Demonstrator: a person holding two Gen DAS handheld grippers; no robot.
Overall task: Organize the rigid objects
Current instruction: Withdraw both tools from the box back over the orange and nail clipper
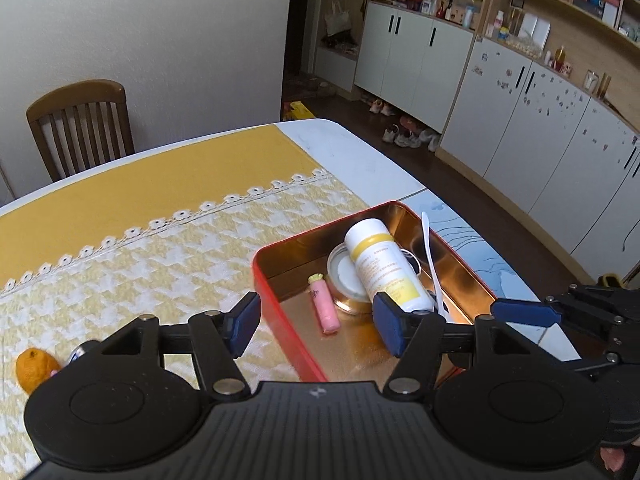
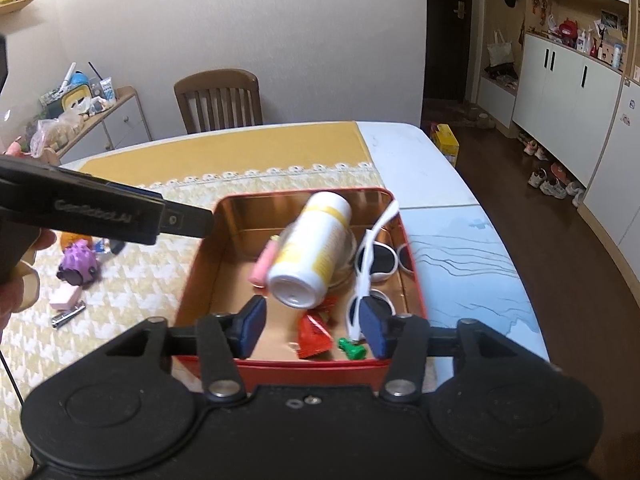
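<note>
We held our left gripper (image 1: 318,326) with its blue pads parted about halfway and nothing between them, poised over the near left rim of the red tin (image 1: 280,312). Our right gripper (image 2: 314,330) stood about as wide, also empty, above the tin's near edge. In the tin, the white and yellow bottle (image 2: 308,250) lay on its side near the middle, leaning over a round jar (image 1: 344,276). A pink tube (image 1: 324,306) lay at the bottle's 9 o'clock, just beside the jar. White sunglasses (image 2: 376,272) sat at the bottle's 3 o'clock against the right wall, one arm sticking up over the rim. A red wrapper (image 2: 314,336) and a small green piece (image 2: 352,348) lay at 6 o'clock, near the front wall. Outside the tin, on the yellow houndstooth cloth (image 1: 140,264), an orange (image 1: 34,368) lay well off at 9 o'clock, and the right wrist view showed a purple toy (image 2: 78,264), a pink block (image 2: 64,299) and nail clippers (image 2: 68,316) there too.
</note>
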